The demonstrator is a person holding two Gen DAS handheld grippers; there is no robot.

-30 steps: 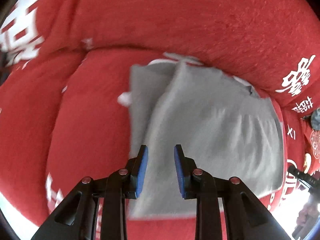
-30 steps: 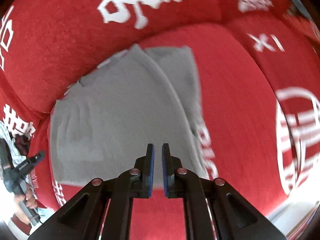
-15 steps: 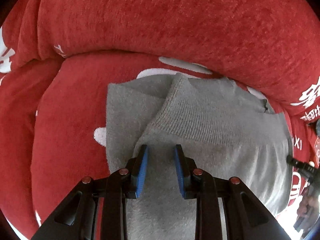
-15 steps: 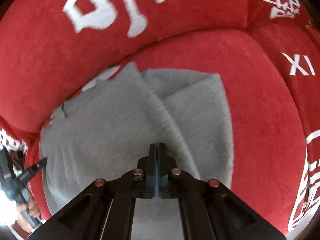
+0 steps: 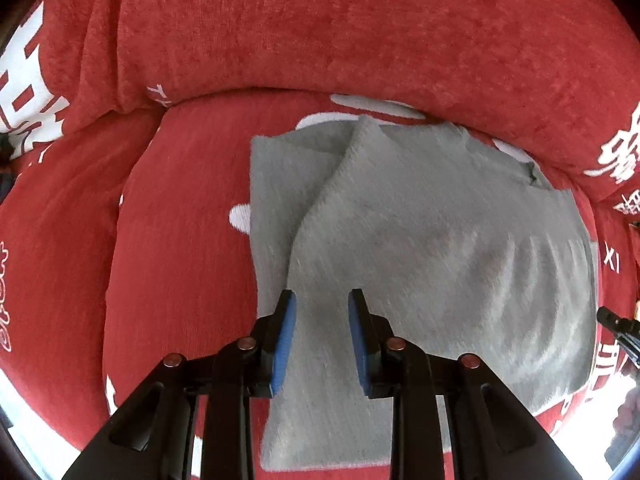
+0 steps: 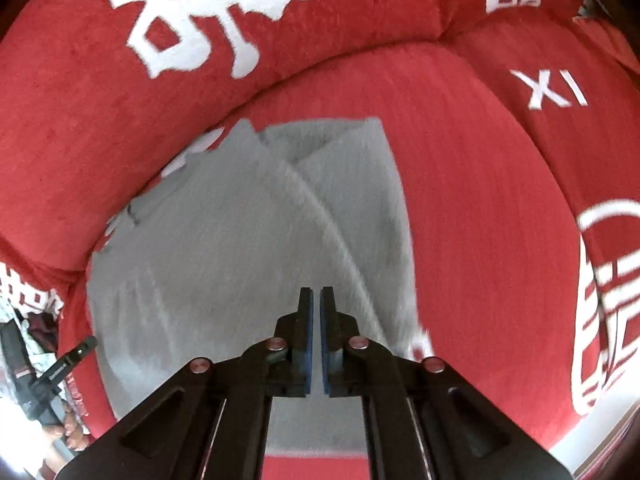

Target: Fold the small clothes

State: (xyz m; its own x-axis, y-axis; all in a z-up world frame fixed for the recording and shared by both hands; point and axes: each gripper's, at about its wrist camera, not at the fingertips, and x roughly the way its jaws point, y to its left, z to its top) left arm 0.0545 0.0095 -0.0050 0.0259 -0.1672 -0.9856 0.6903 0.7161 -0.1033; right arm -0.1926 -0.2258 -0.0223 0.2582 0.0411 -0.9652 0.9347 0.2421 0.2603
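Note:
A grey knit garment lies flat on a red sofa seat, with one side flap folded over its body along a diagonal edge. It also shows in the right wrist view. My left gripper is open and empty, hovering above the garment's near part. My right gripper has its jaws almost together with a thin gap and nothing between them, above the garment beside the folded flap's edge.
The red sofa seat bears white characters. The red back cushion rises just behind the garment and shows in the right wrist view. The other gripper's black tip shows at the far right; a hand-held gripper at lower left.
Both grippers have drawn back and up from the garment. The right gripper's jaws, pressed together half a second ago, now show a thin gap. The left stays open.

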